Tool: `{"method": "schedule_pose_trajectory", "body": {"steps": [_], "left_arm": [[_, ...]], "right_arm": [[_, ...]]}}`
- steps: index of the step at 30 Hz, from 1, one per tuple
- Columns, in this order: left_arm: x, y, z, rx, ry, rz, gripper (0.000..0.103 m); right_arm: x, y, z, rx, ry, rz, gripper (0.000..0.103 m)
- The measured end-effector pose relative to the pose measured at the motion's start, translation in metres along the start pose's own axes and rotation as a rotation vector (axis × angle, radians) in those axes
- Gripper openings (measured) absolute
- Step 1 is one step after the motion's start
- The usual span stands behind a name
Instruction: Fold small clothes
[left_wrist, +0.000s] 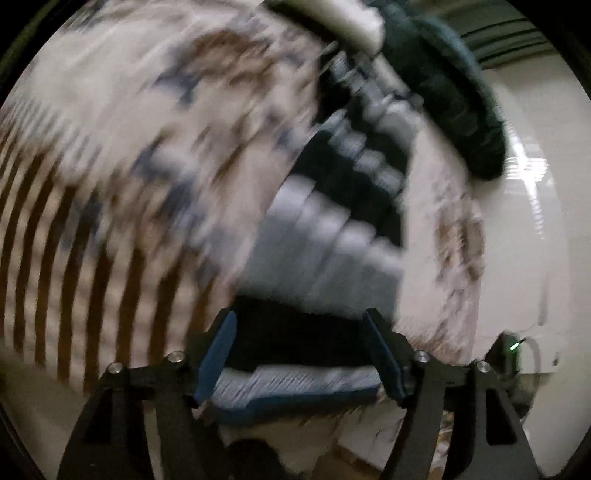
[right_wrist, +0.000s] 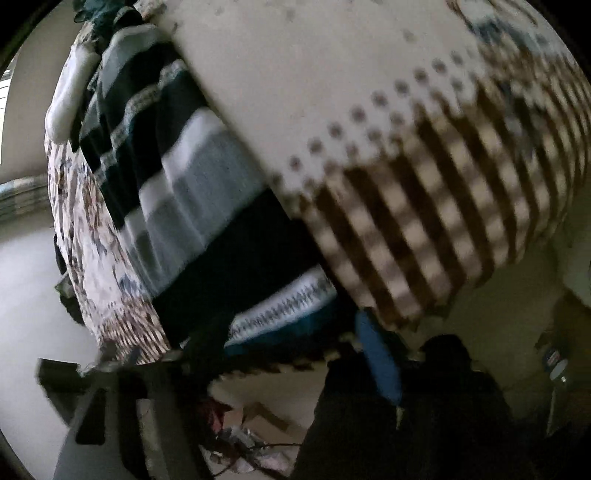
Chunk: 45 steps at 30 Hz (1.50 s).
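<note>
On my left wrist view everything is smeared by motion blur, but I can make out a cream cloth with brown stripes (left_wrist: 74, 266) filling the left side, its upper part mottled in brown and blue. Just right of it lies a dark garment with pale grey-blue bands (left_wrist: 325, 229), running from the top centre down toward my left tool (left_wrist: 301, 354). That tool's two blue-padded fingers (left_wrist: 218, 354) stand spread apart, and the garment's banded edge sits between them; the blur keeps me from saying whether either pad touches it. Farther right a dark teal fuzzy piece (left_wrist: 454, 96) lies at the top, beside a glossy white surface (left_wrist: 535, 221). On my right wrist view the same dark banded garment (right_wrist: 177, 184) lies left of centre, with a brown-and-blue floral cloth (right_wrist: 96, 258) along its left edge. The cream cloth with brown dots and stripes (right_wrist: 388, 166) covers the garment's right side. My right tool (right_wrist: 258, 362) is dark and blurred at the bottom; one blue pad (right_wrist: 376, 354) shows against the striped cloth's lower edge, and I cannot tell how its fingers stand.
</note>
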<state>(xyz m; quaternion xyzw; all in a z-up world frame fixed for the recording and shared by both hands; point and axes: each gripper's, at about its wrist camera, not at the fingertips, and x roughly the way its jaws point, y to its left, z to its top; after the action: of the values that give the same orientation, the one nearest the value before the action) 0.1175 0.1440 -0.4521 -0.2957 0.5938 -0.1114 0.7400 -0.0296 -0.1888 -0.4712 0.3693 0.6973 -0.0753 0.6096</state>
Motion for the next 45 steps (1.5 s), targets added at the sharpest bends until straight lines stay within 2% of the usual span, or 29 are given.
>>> {"method": "schedule_pose_trajectory", "body": {"steps": [3,8,11,15,17,21,22,25,26,27,28,29,30,31,32,33,37,39,40,41,42,43,45], "left_arm": [[0.003,-0.014,0.056,0.027,-0.053,-0.025,0.073],[0.042,-0.046,0.172,0.076,-0.113,-0.041,0.073],[0.074,-0.064,0.232,0.129,-0.109,-0.009,0.073],[0.118,-0.083,0.288,0.19,-0.076,0.07,0.073],[0.133,-0.093,0.306,0.228,-0.077,0.1,0.073],[0.173,-0.105,0.334,0.283,-0.034,0.155,0.073],[0.186,-0.108,0.34,0.298,-0.02,0.18,0.073],[0.215,-0.11,0.351,0.345,0.002,0.227,0.071],[0.22,-0.109,0.352,0.356,-0.009,0.226,0.064],[0.223,-0.108,0.353,0.359,-0.024,0.225,0.049],[0.223,-0.106,0.354,0.358,-0.032,0.231,0.015],[0.221,-0.103,0.355,0.349,-0.045,0.229,0.015],[0.218,-0.099,0.354,0.336,-0.066,0.214,0.015],[0.216,-0.097,0.355,0.329,-0.076,0.216,0.014],[0.214,-0.093,0.356,0.32,-0.087,0.219,0.013],[0.213,-0.089,0.357,0.306,-0.087,0.211,0.013],[0.218,-0.07,0.373,0.197,-0.053,0.174,0.013],[0.22,-0.074,0.378,0.189,-0.019,0.129,0.015],[0.219,-0.077,0.379,0.196,-0.011,0.122,0.019],[0.216,-0.08,0.38,0.206,-0.009,0.111,0.031],[0.21,-0.083,0.381,0.216,-0.015,0.074,0.037],[0.206,-0.084,0.381,0.217,-0.023,0.048,0.051],[0.202,-0.087,0.381,0.228,-0.046,0.028,0.055]], "right_arm": [[-0.014,0.022,0.026,-0.004,-0.053,0.012,0.082],[-0.03,0.066,0.087,-0.024,-0.144,0.019,0.082],[-0.036,0.104,0.139,-0.035,-0.195,0.048,0.082],[-0.041,0.14,0.203,-0.041,-0.233,0.094,0.082],[-0.043,0.154,0.233,-0.047,-0.248,0.119,0.082],[-0.041,0.179,0.298,-0.056,-0.282,0.147,0.081],[-0.038,0.185,0.314,-0.061,-0.283,0.163,0.078],[-0.018,0.201,0.363,-0.071,-0.254,0.192,0.076],[-0.01,0.205,0.377,-0.059,-0.238,0.213,0.076],[0.002,0.209,0.393,-0.043,-0.209,0.244,0.076],[0.016,0.214,0.407,-0.031,-0.174,0.275,0.076],[0.028,0.219,0.417,-0.033,-0.146,0.31,0.07],[0.037,0.223,0.422,-0.042,-0.129,0.34,0.057],[0.045,0.229,0.426,-0.065,-0.109,0.337,0.012],[0.05,0.233,0.428,-0.082,-0.101,0.313,0.008],[0.049,0.235,0.429,-0.094,-0.13,0.262,0.008],[0.043,0.226,0.44,-0.055,-0.209,0.208,0.002],[0.052,0.232,0.451,-0.089,-0.177,0.165,0.003],[0.056,0.236,0.454,-0.1,-0.143,0.169,0.003],[0.057,0.239,0.458,-0.106,-0.118,0.183,0.004],[0.051,0.243,0.46,-0.118,-0.11,0.192,0.004],[0.045,0.246,0.461,-0.131,-0.113,0.196,0.006],[0.027,0.251,0.463,-0.159,-0.153,0.217,0.02]]}}
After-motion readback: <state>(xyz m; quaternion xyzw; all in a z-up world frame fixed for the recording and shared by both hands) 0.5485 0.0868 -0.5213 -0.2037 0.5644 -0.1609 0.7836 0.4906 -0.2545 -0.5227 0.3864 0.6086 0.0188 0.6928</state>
